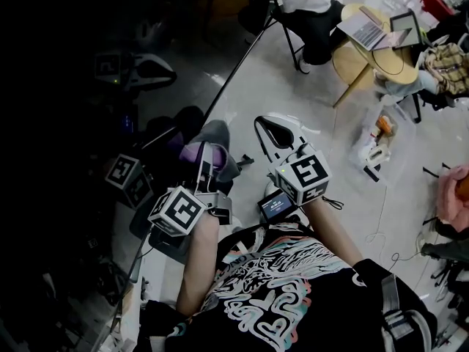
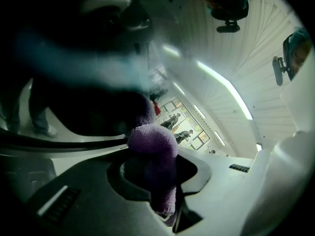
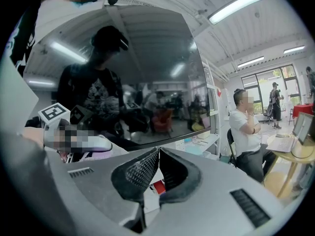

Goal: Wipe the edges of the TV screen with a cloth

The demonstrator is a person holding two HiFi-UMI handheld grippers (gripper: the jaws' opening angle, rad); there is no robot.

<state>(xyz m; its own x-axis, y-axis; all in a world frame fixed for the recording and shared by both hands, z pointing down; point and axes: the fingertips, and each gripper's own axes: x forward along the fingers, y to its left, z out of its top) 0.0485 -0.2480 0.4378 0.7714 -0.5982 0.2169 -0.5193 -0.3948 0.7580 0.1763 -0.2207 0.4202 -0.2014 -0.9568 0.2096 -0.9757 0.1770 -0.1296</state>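
pale floor [image 1: 242,86] fills the middle of the head view, with a seated person [image 1: 311,13] by a round table [image 1: 366,61] carrying a laptop [image 1: 363,28] at the top. the dark tv screen [image 1: 66,123] takes the whole left side, its edge running diagonally. the left gripper [image 1: 209,160] holds a purple cloth [image 1: 192,154] right at that edge. the right gripper [image 1: 275,132] hangs just beside it over the floor, off the screen.

left gripper view: the jaws are clamped on the cloth, whose fluffy end bulges above them, close up to the dark glass.

right gripper view: the jaws are closed tip to tip with nothing between them, just below the screen's lower edge. the glass mirrors a figure in a dark printed shirt.
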